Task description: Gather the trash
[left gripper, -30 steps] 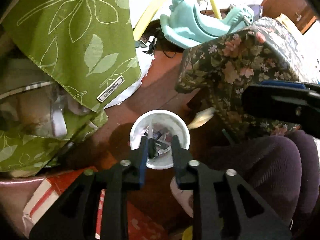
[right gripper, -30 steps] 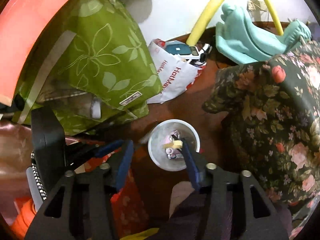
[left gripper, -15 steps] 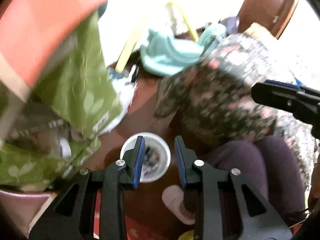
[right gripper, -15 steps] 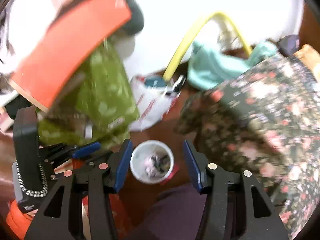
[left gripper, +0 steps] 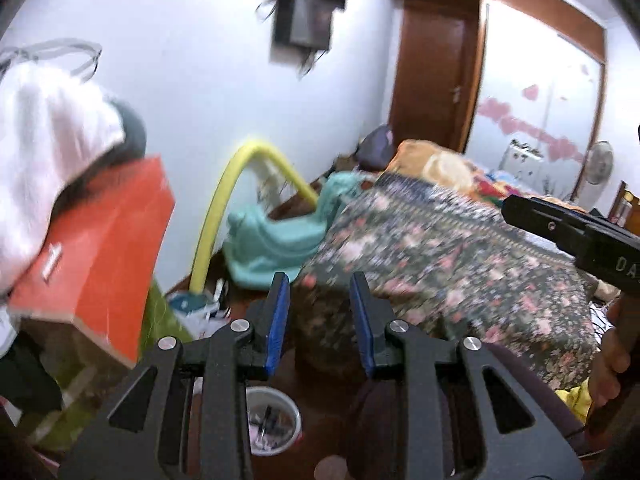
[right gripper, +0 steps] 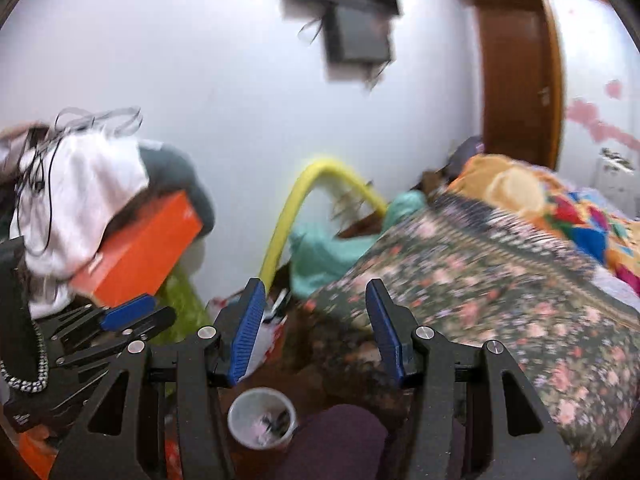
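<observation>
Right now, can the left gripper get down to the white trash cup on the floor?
Probably yes: the left gripper is open and empty, and the white cup sits uncovered just below it.

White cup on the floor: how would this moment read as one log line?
white cup: on floor, holds scraps | left gripper: open, empty, raised | right gripper: open, empty, raised | view: floral bedspread

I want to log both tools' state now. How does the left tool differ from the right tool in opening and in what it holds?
The left tool has a narrower gap between its blue pads than the right tool, whose pads stand wider apart. The left tool hangs nearly over the white trash cup; the right tool sees that cup lower and to its left. Both are open, hold nothing, and are raised above the cup.
</observation>
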`<control>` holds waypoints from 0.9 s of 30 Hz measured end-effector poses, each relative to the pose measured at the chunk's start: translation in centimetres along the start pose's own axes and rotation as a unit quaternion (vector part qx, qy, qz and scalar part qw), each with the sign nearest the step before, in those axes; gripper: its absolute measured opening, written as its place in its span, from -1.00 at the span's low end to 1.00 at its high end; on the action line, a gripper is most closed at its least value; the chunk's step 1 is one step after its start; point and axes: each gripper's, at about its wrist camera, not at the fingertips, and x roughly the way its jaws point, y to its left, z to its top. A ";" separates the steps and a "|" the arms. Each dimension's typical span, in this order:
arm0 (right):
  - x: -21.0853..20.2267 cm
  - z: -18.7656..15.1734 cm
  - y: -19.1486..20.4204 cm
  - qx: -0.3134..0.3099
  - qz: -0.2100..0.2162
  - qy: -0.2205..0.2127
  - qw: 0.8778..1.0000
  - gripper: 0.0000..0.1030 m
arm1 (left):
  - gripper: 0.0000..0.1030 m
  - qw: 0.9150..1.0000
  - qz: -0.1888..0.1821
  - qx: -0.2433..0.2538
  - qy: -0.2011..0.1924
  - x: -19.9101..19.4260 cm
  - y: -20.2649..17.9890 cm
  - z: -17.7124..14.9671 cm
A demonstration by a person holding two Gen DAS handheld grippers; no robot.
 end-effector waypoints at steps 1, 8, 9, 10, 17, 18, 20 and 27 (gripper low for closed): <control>-0.9 0.1 -0.1 0.002 -0.012 -0.012 1.000 -0.06 | -0.41 1.000 -0.006 0.002 -0.006 -0.5 -0.4 0.2; -4.6 -0.2 -0.4 0.013 -0.071 -0.064 0.995 0.47 | 0.49 0.998 -0.017 0.026 -0.049 -3.8 -2.3 0.8; -4.8 -0.3 -0.3 0.013 -0.078 -0.068 0.995 0.63 | 0.59 0.998 -0.018 0.023 -0.052 -4.0 -2.3 0.8; -5.1 -0.4 -0.3 0.012 -0.086 -0.074 0.994 0.77 | 0.70 0.998 -0.017 0.020 -0.054 -4.2 -2.2 0.7; -5.7 -1.0 0.1 0.013 -0.098 -0.072 0.993 1.00 | 0.75 0.998 -0.011 0.019 -0.057 -4.8 -1.9 0.4; -5.8 -1.1 0.1 0.013 -0.097 -0.068 0.993 1.00 | 0.75 0.998 -0.009 0.019 -0.057 -4.9 -1.9 0.3; -5.7 -1.3 0.0 0.015 -0.091 -0.061 0.994 1.00 | 0.75 0.998 -0.007 0.019 -0.056 -5.0 -1.9 0.1; -5.8 -1.9 -0.2 0.021 -0.086 -0.048 0.995 1.00 | 0.76 0.998 -0.004 0.023 -0.053 -5.3 -2.0 -0.4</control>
